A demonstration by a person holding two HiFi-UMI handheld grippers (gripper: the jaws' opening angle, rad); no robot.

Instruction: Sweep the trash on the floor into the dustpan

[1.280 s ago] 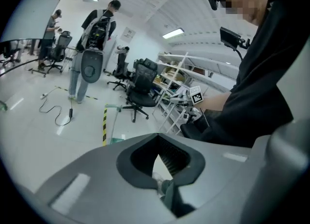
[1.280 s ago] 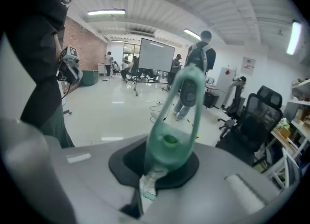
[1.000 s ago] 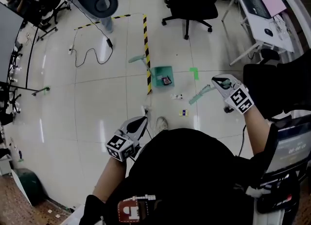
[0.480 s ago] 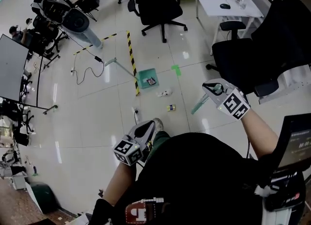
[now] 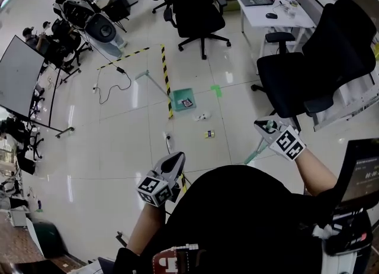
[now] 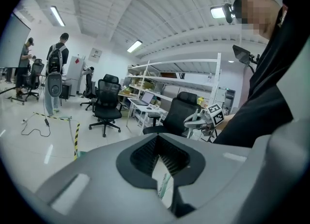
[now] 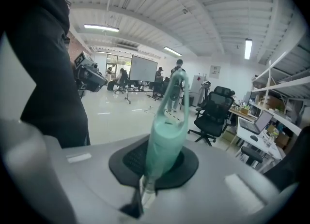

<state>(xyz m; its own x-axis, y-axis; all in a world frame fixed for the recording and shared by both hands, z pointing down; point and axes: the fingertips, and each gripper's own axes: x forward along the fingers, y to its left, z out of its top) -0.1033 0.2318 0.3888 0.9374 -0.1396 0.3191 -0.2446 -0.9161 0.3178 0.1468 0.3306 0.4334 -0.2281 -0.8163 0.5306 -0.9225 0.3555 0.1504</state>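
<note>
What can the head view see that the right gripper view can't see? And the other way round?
Only the head view shows the green dustpan on the floor, with trash bits lying beside it, not yet swept in. Only the right gripper view shows the ceiling lights, and the tongs shut on the teal broom handle from close up. Both show the right gripper holding that handle, and the shiny white floor.

readable text: none | screen at lower right — characters too blurred
</note>
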